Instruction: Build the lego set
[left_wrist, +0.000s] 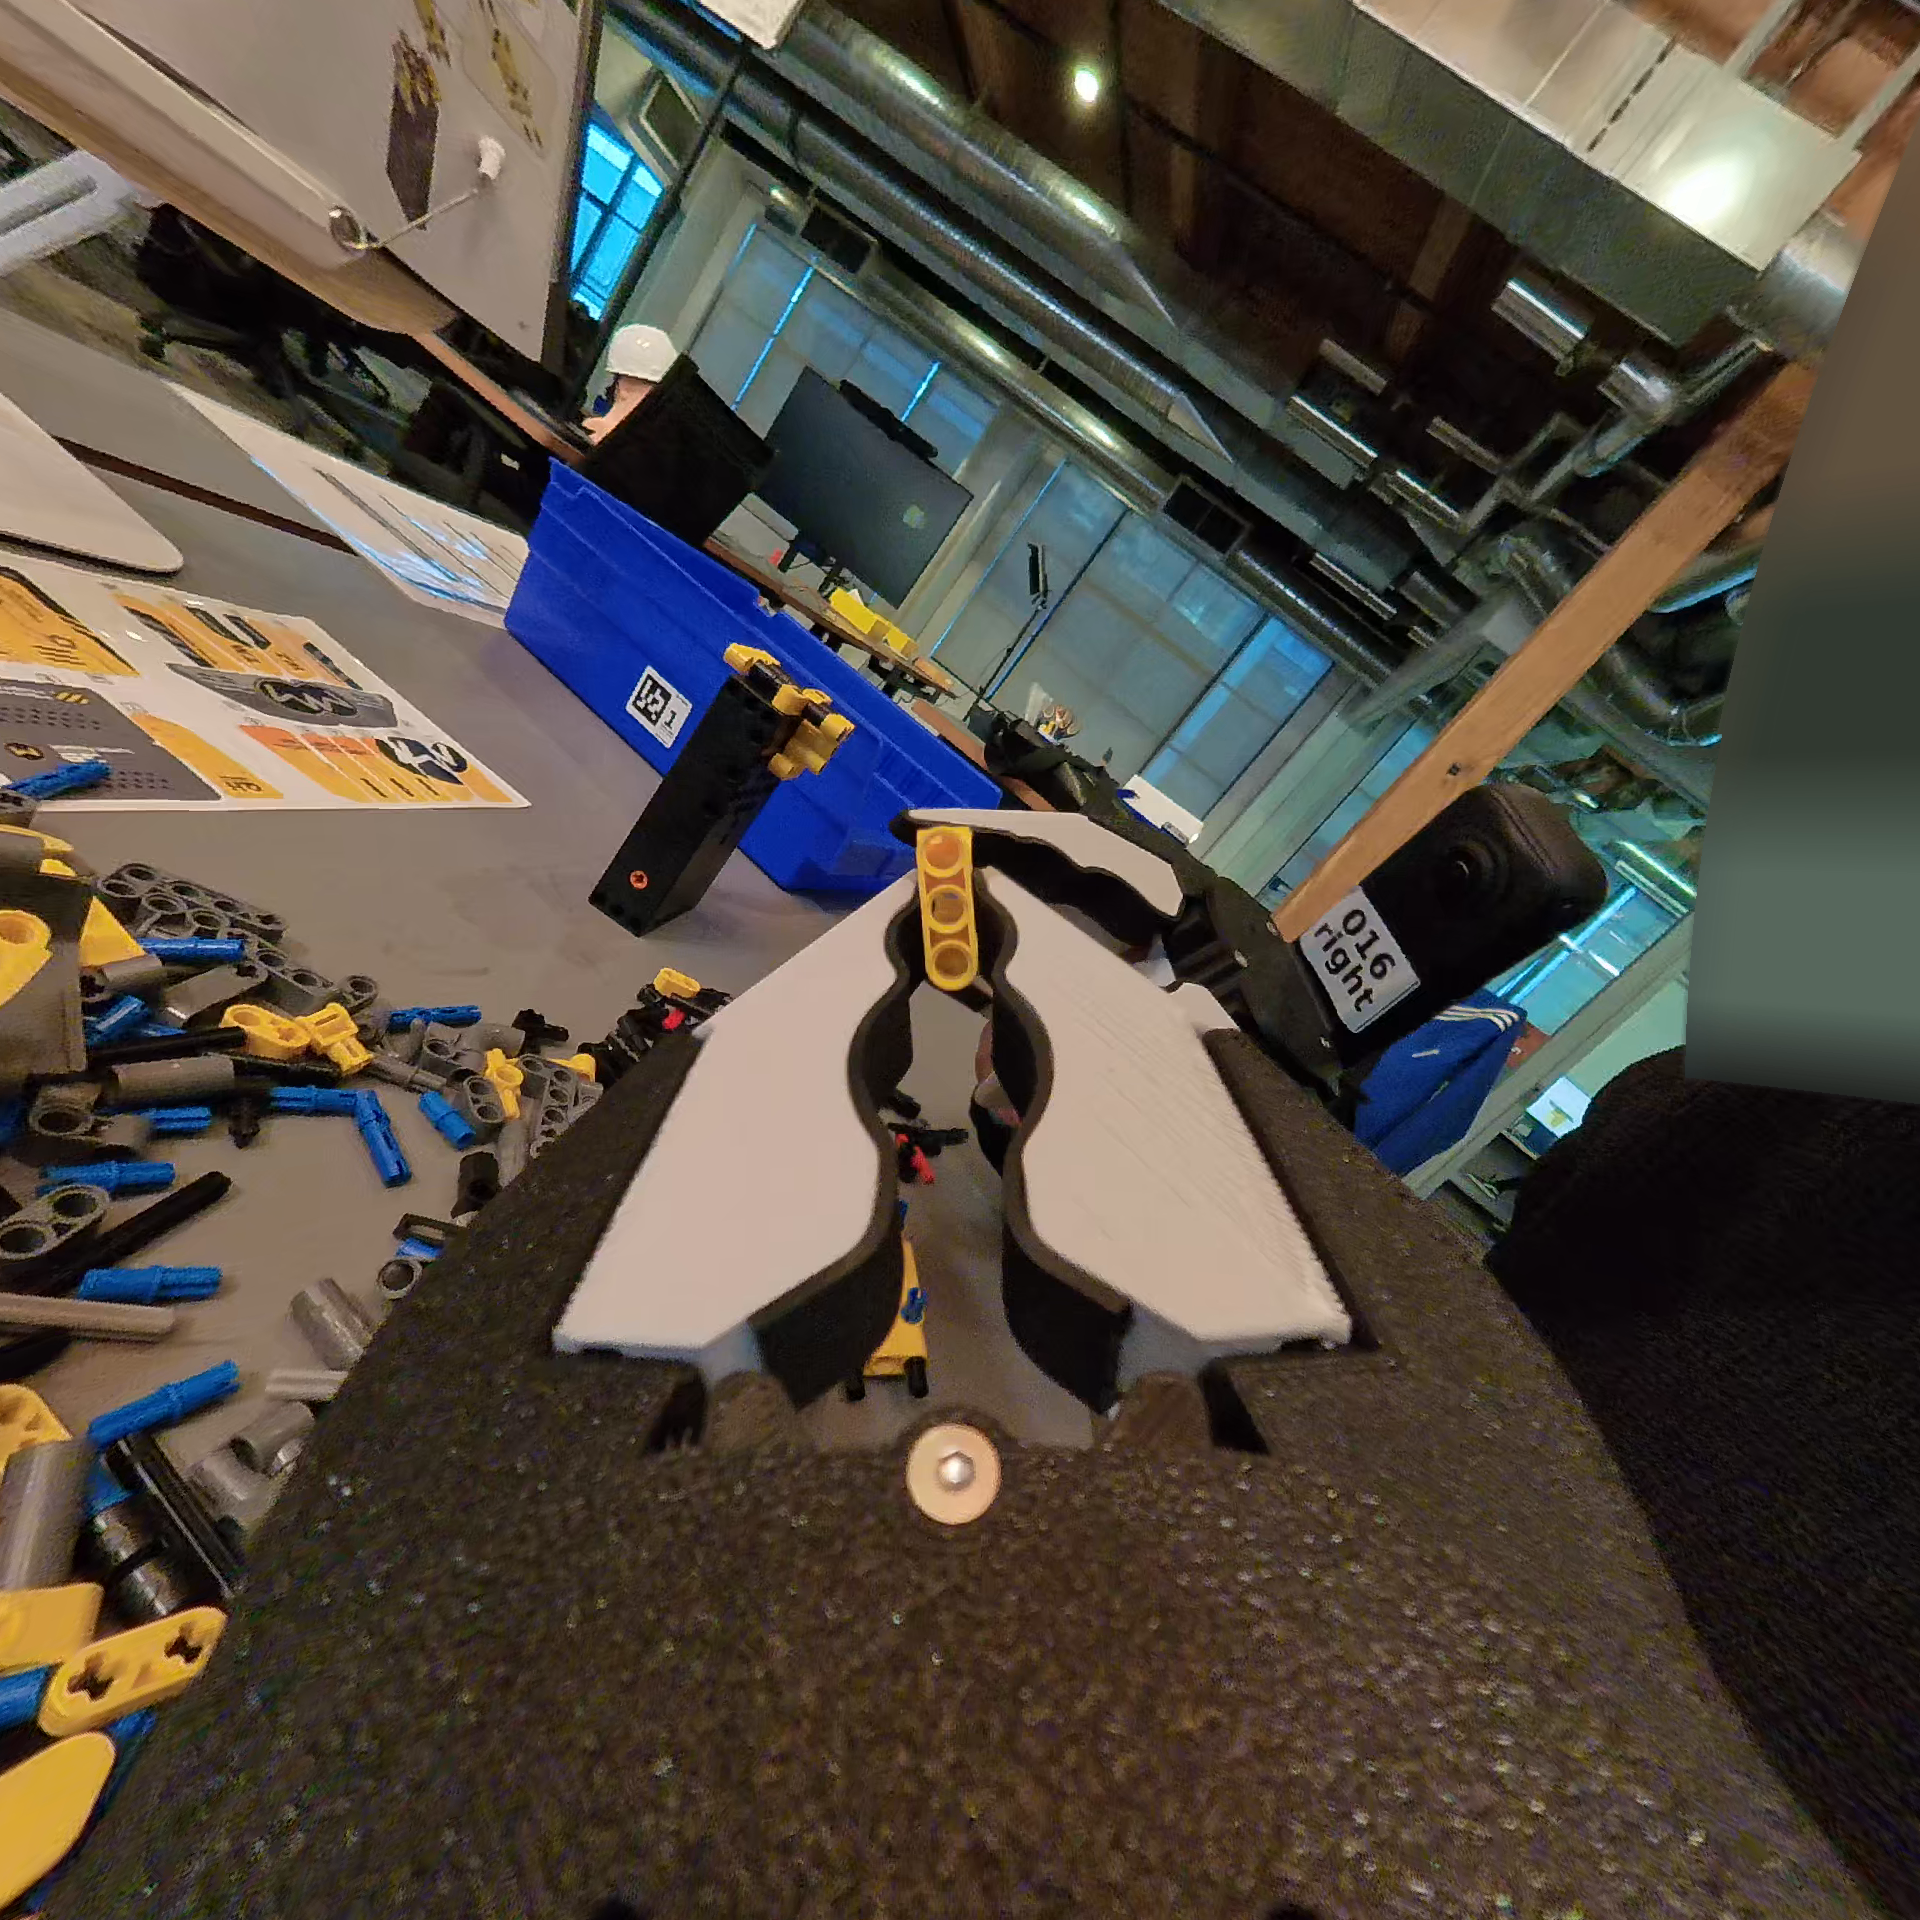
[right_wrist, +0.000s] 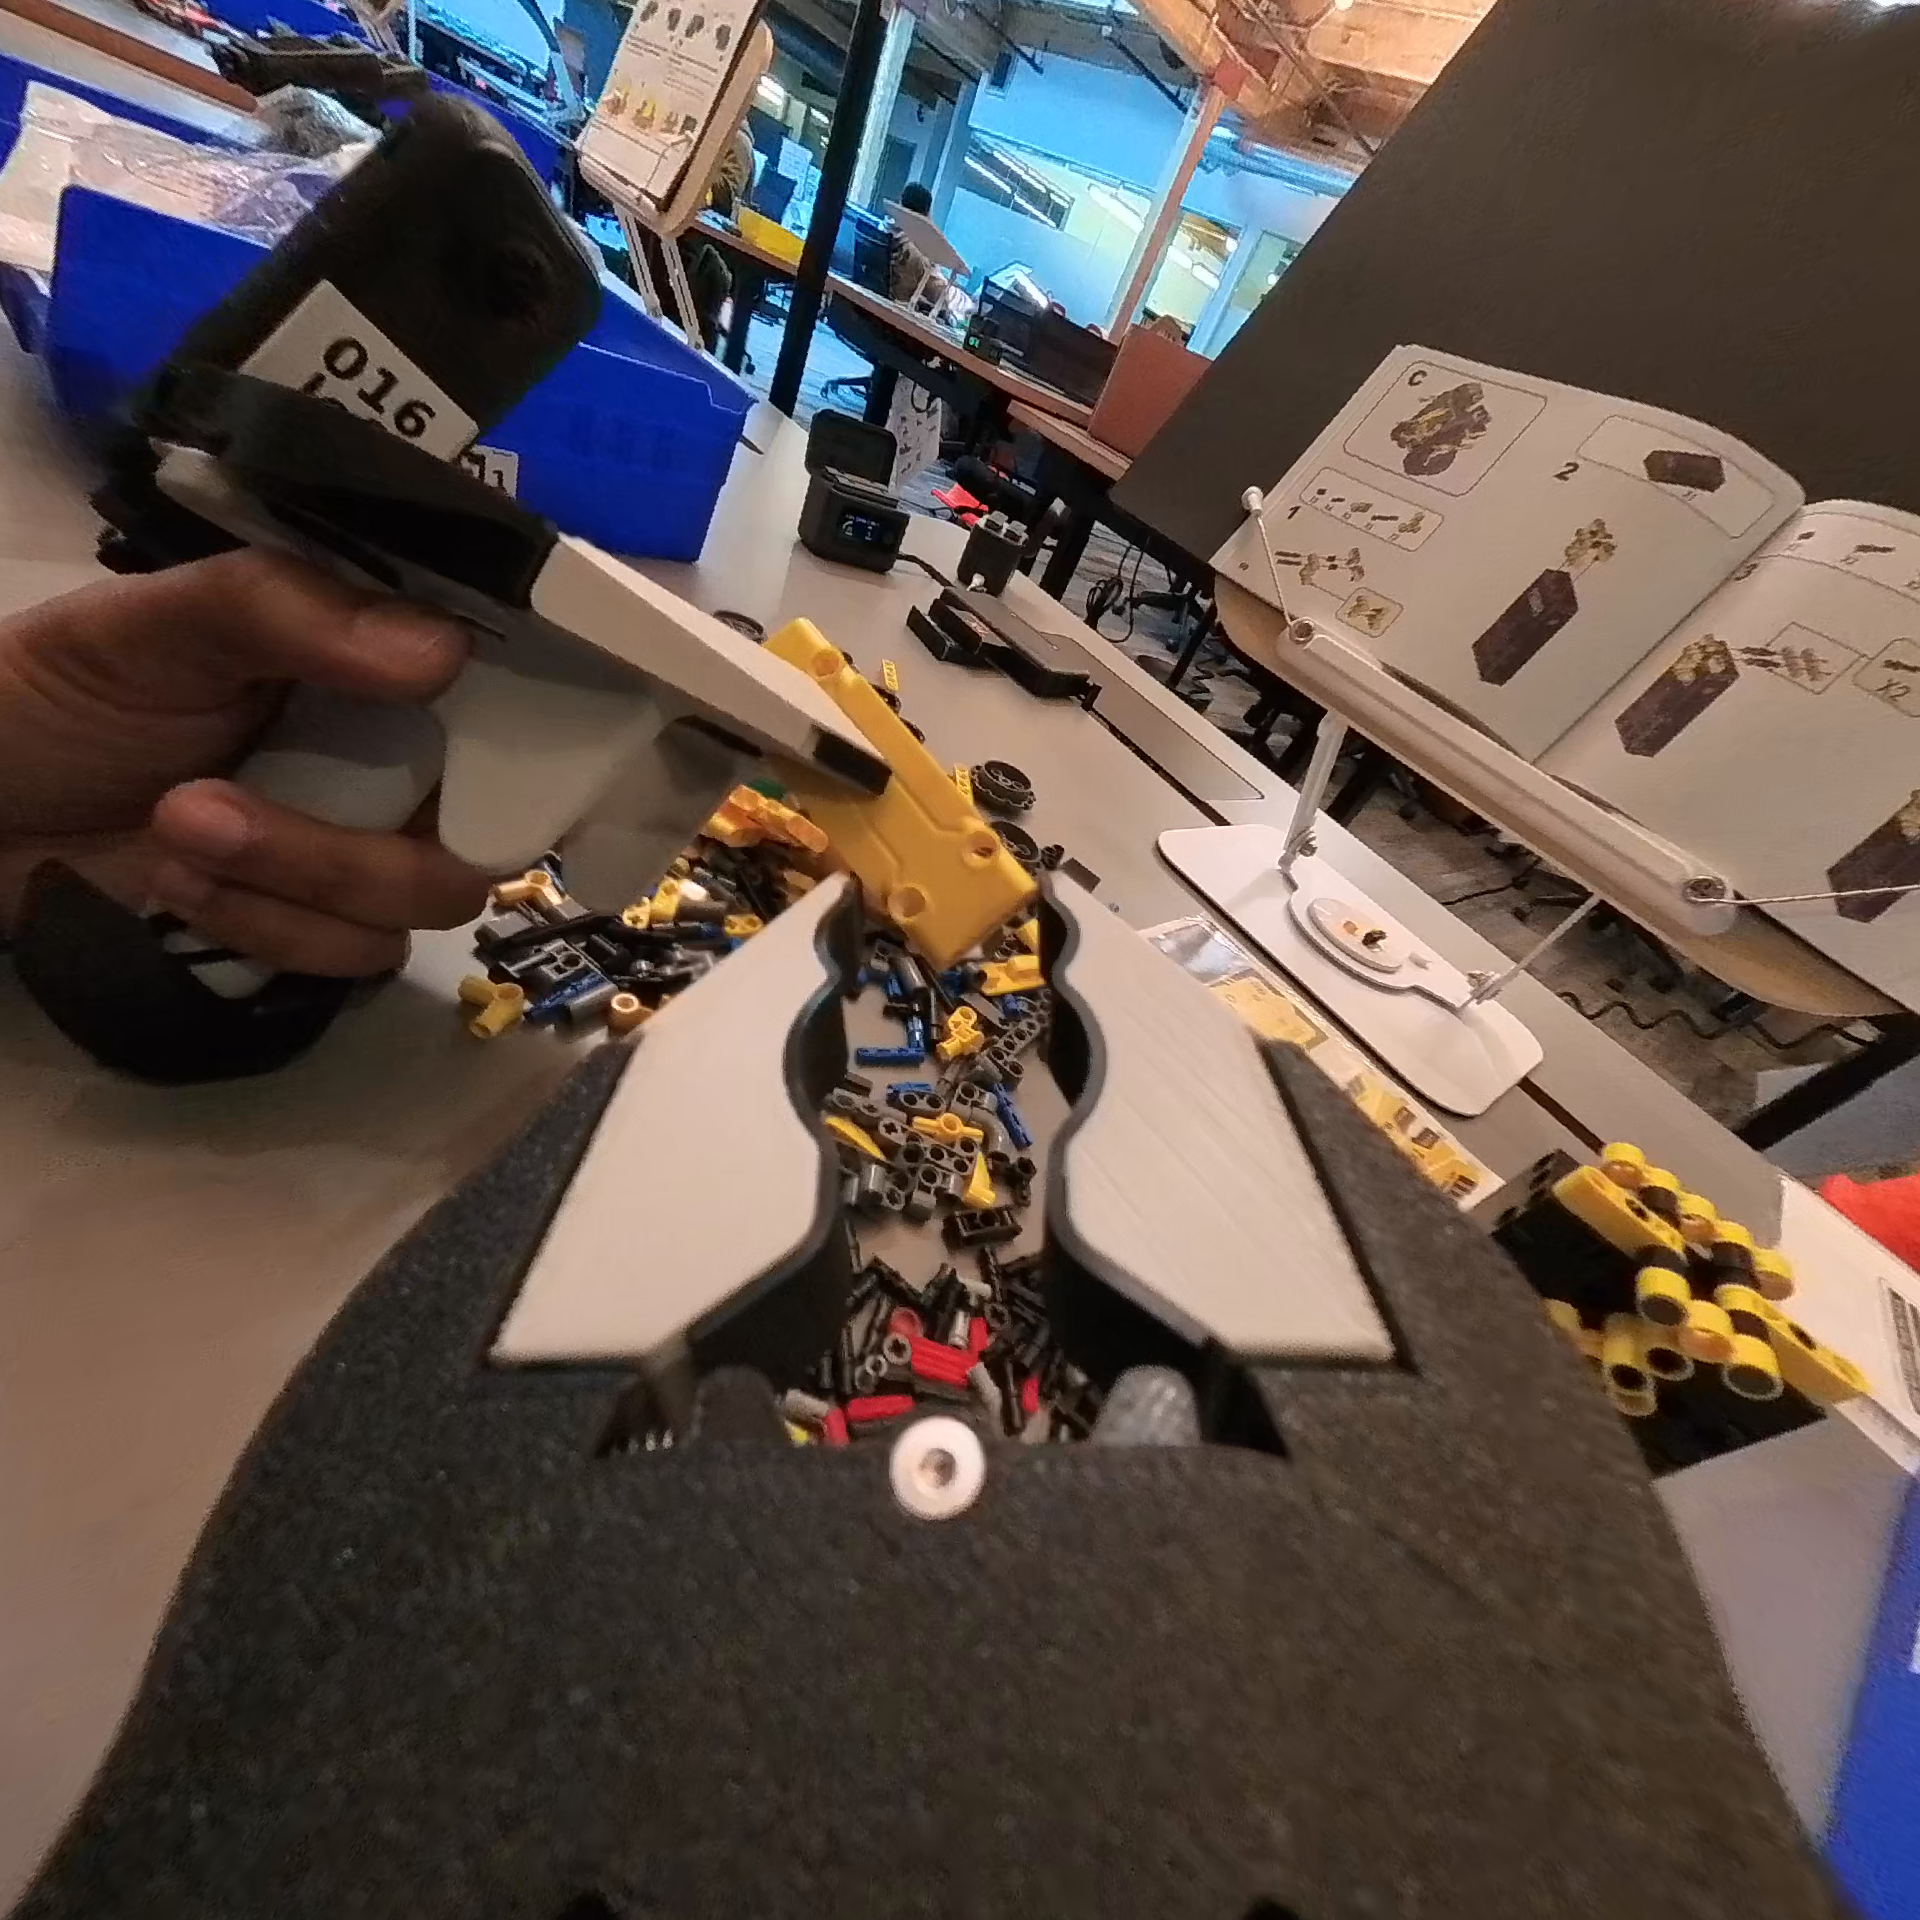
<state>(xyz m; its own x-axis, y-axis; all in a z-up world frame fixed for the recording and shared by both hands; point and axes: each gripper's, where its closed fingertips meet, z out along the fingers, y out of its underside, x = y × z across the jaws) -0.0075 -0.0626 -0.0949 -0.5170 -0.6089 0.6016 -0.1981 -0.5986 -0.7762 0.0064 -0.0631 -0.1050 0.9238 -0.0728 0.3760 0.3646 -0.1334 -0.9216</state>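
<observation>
A: What's the left gripper (left_wrist: 948, 940) holding?

B: A yellow beam (left_wrist: 948, 909), pinched narrow at the fingertips, centre frame. Hard, glossy plastic with round holes; I'd judge it light, stiff, a bit slippery. Grip the flat sides.

A: And the right gripper (right_wrist: 940, 914)?

B: Fingers parted, empty, tips just beside the beam's end, above the matte loose parts pile (right_wrist: 914, 1122) on the grey table (right_wrist: 208, 1195).

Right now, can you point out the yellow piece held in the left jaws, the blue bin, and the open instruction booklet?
yellow piece (left_wrist: 948, 906), left wrist view, its middle hole.
blue bin (left_wrist: 665, 634), left wrist view, its side wall.
instruction booklet (right_wrist: 1496, 509), right wrist view, its left page.
</observation>
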